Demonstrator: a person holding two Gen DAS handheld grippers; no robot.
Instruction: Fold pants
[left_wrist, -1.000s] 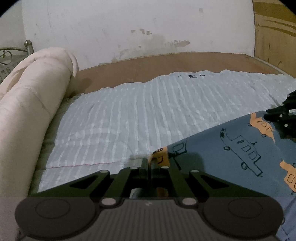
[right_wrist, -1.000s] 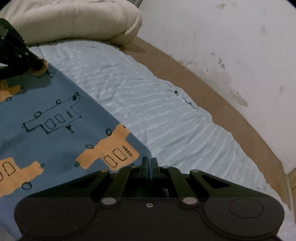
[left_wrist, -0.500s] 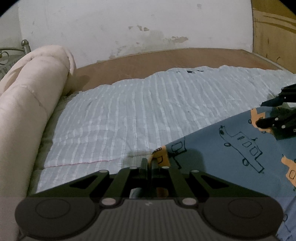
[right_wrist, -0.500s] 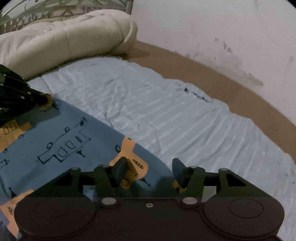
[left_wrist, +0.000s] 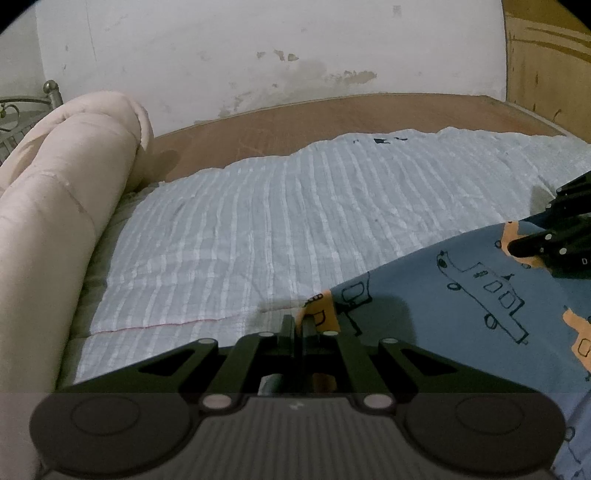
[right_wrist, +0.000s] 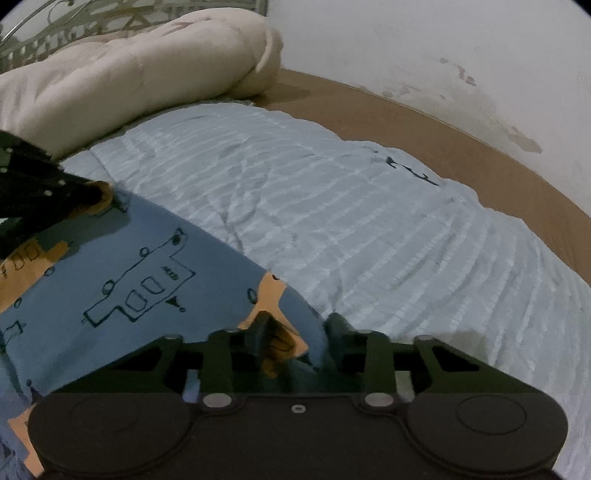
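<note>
Blue patterned pants (right_wrist: 122, 280) on the pale striped bedspread (left_wrist: 258, 229), near the rolled cream quilt (left_wrist: 55, 206).
Left tool (left_wrist: 298, 325) remains pinched on the pants corner; right tool (right_wrist: 301, 328), pressed together a second ago, now stands spread over the hem.

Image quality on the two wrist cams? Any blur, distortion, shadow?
Left wrist: dim but sharp, fisheye bows the bed board, left claw shadows the pants. Right wrist: soft blur near the right claw, quilt clearer, corners vignetted.
</note>
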